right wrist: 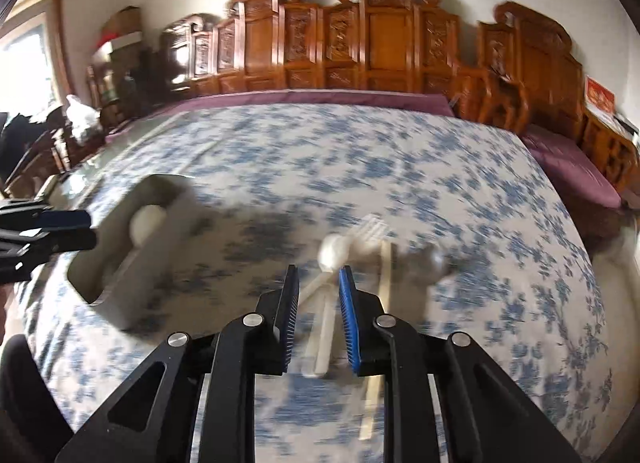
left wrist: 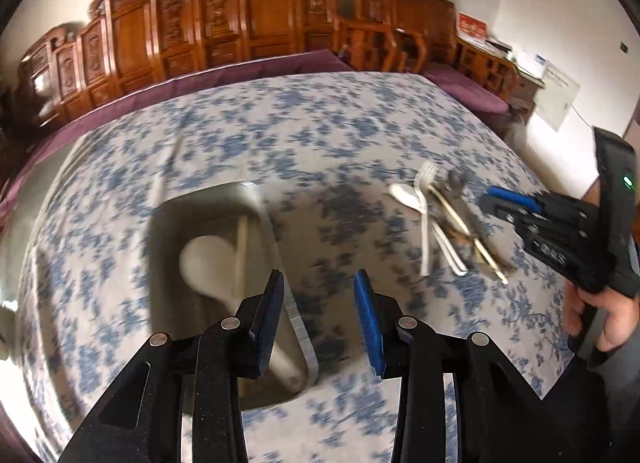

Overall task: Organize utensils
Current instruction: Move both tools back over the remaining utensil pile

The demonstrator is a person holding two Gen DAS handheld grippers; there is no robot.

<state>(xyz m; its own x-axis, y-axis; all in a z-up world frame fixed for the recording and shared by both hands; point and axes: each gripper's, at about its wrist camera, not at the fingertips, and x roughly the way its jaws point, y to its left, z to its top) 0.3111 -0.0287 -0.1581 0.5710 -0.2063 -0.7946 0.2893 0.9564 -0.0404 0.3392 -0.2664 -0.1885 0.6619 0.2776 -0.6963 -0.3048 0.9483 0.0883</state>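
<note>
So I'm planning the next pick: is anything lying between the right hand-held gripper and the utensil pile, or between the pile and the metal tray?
Nothing visible. The right hand-held gripper hangs open right over the utensil pile, and only bare floral tablecloth separates the pile from the metal tray.

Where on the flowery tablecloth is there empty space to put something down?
The far half of the tablecloth, between the purple edge and the utensils, is bare. So is the strip between the metal tray and the pile of forks and spoons. It's crowded inside the tray, where a white spoon and a chopstick lie, and around the pile.
</note>
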